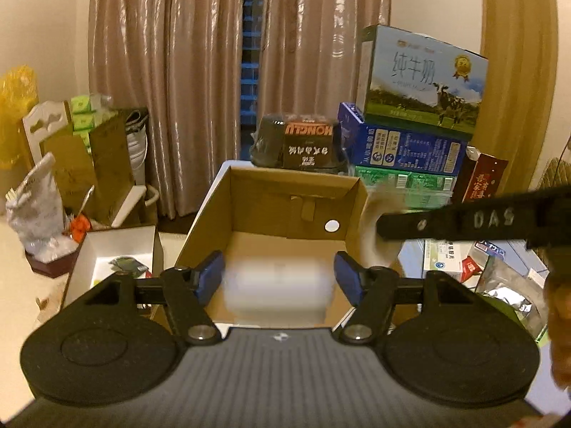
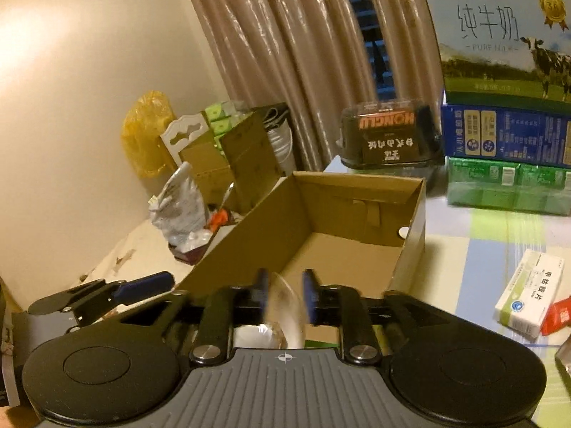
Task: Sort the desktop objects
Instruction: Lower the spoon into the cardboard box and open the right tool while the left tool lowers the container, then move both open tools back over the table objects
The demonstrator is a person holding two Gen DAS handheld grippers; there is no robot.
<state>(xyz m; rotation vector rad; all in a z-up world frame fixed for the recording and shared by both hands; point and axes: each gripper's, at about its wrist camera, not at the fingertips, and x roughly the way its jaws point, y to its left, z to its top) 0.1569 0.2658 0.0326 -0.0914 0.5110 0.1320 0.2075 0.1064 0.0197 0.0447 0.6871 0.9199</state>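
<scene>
An open brown cardboard box (image 1: 285, 210) (image 2: 339, 207) stands on the table in front of both grippers. My left gripper (image 1: 281, 278) hovers over its near end with the blue pads apart. A blurred white object (image 1: 278, 285) lies between and below them, and neither pad presses on it. My right gripper (image 2: 285, 296) is at the box's near right corner, jaws narrowly apart. A blurred clear packet (image 2: 287, 306) sits loose between its pads. One black finger of the right gripper (image 1: 464, 221) crosses the left wrist view at the right.
Stacked milk cartons (image 1: 421, 78) (image 2: 499, 35) and a black wrapped package (image 1: 296, 142) (image 2: 389, 135) stand behind the box. A white medicine box (image 2: 528, 296), a red packet (image 2: 556, 314) and a silver foil bag (image 1: 506, 289) lie to its right. A white open box (image 1: 114, 256) sits left.
</scene>
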